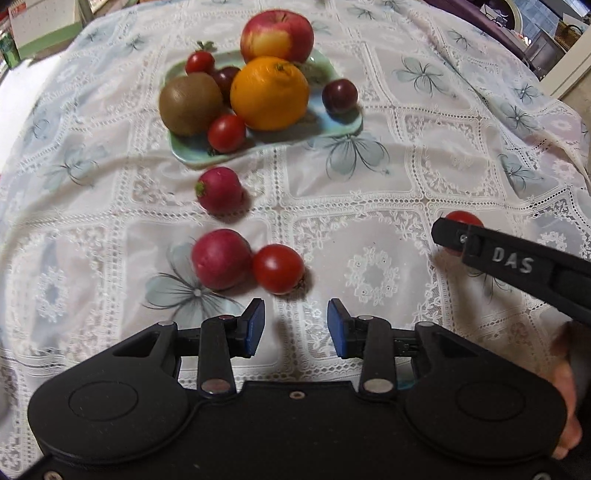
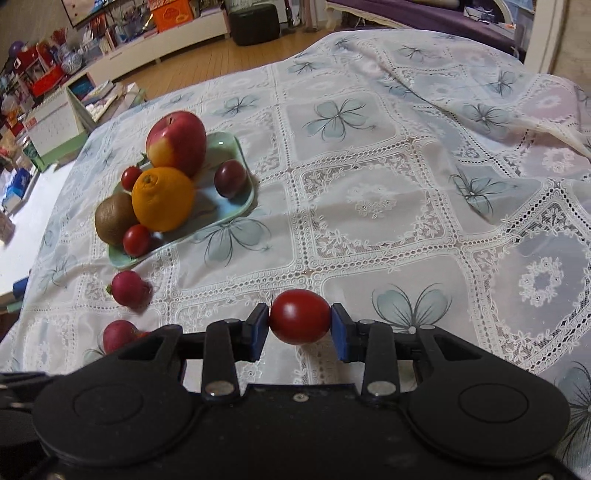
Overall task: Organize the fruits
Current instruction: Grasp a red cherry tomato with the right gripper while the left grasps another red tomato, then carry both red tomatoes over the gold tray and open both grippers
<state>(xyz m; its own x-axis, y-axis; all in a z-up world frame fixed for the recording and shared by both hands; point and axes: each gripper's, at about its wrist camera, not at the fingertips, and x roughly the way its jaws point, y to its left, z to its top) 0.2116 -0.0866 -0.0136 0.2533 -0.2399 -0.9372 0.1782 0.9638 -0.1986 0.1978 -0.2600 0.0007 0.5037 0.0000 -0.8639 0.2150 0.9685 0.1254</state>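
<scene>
A pale green plate holds an apple, an orange, a kiwi, a dark plum and small tomatoes. Two radishes and a cherry tomato lie on the lace cloth in front of the plate. My left gripper hovers open just short of that tomato, nothing between its blue pads. My right gripper is shut on another cherry tomato, held above the cloth. In the left wrist view one finger of the right gripper crosses that tomato.
A desk calendar stands at the table's far left corner, with books and clutter on the floor beyond. The cloth rises in a fold at the far right. A person's hand grips the left tool's side.
</scene>
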